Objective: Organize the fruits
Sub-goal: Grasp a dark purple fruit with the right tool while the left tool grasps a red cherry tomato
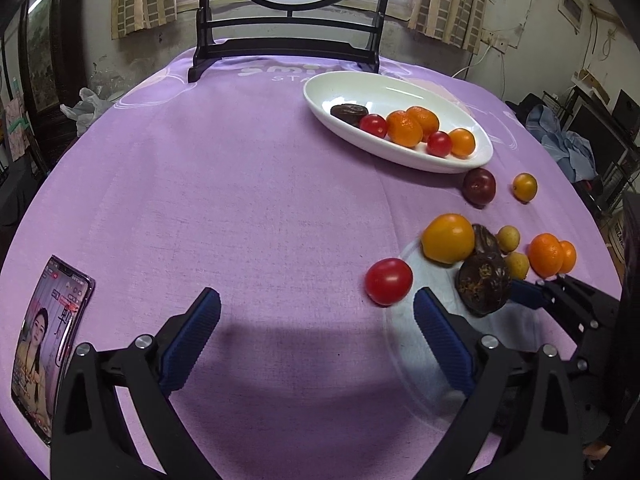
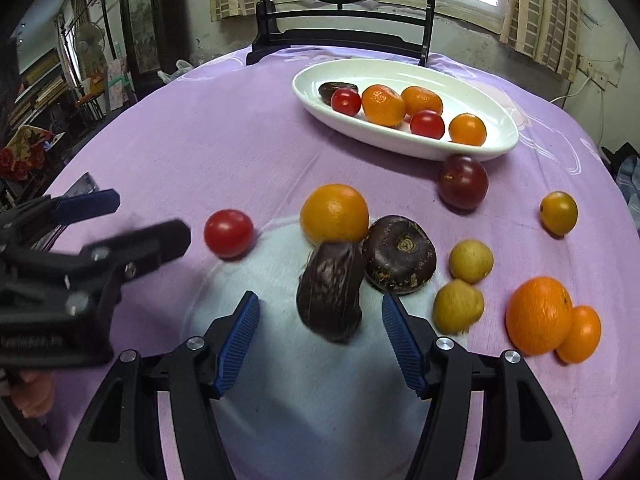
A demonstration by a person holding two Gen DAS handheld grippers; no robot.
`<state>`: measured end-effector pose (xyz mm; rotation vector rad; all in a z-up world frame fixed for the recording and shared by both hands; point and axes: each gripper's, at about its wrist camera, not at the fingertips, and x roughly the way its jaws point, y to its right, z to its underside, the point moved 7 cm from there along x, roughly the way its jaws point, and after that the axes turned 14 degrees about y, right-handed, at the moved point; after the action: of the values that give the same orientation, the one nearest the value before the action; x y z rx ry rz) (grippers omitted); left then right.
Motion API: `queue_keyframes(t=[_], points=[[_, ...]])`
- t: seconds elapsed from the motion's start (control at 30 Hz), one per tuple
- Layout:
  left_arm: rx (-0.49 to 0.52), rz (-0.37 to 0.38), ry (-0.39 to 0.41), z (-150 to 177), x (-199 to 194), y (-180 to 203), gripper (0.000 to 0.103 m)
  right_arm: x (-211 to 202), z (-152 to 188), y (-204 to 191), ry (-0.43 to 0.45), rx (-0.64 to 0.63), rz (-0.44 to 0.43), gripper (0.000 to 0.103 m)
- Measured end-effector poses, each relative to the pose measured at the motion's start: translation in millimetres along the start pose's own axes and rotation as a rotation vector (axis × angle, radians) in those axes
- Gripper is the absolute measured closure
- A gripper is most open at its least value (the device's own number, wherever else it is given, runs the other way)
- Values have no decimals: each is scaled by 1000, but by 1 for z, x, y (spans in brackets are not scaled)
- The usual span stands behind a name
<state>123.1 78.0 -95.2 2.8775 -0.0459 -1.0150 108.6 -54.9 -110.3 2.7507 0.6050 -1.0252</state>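
My left gripper (image 1: 318, 308) stands open low over the purple cloth, and a red tomato (image 1: 388, 281) lies just ahead of its right finger. In the right wrist view it shows at the left edge (image 2: 148, 220), near the same tomato (image 2: 229, 233). My right gripper (image 2: 320, 328) is open around an elongated dark fruit (image 2: 330, 292); both pads stand clear of it. That fruit leans against a big orange (image 2: 334, 214) and a round dark fruit (image 2: 400, 254). The white oval dish (image 2: 472, 80) holds several small fruits.
Loose fruits lie to the right: a plum (image 2: 463, 181), two yellow ones (image 2: 471, 261), oranges (image 2: 538, 314). A phone (image 1: 48, 340) lies at the table's left edge. A dark framed screen stand (image 1: 286, 48) sits at the back. A hand (image 2: 32, 392) shows at the lower left.
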Motion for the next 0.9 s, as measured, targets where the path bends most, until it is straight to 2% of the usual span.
queue_keyframes(t=[0.03, 0.07, 0.1, 0.33, 0.53, 0.77, 0.83, 0.87, 0.9], points=[[-1, 2, -2, 1, 1, 0, 8, 1, -2, 0, 9, -2, 9, 59], [-2, 3, -8, 1, 2, 0, 8, 0, -3, 2, 20, 2, 9, 75], [-4, 2, -13, 2, 3, -1, 8, -2, -5, 4, 28, 12, 5, 76], [26, -4, -28, 6, 6, 9, 8, -31, -3, 15, 78, 34, -23, 77], [115, -17, -47, 9, 12, 28, 8, -38, 15, 26, 45, 62, -56, 77], [119, -27, -44, 2, 22, 35, 8, -40, 12, 26, 51, 78, -83, 77], [148, -37, -58, 4, 28, 38, 25, -43, 13, 28, 60, 84, -84, 77], [148, -22, -86, 7, 33, 40, 47, -43, 13, 30, 62, 87, -82, 77], [134, -14, -81, 7, 34, 40, 50, -44, 14, 31, 59, 88, -82, 77]])
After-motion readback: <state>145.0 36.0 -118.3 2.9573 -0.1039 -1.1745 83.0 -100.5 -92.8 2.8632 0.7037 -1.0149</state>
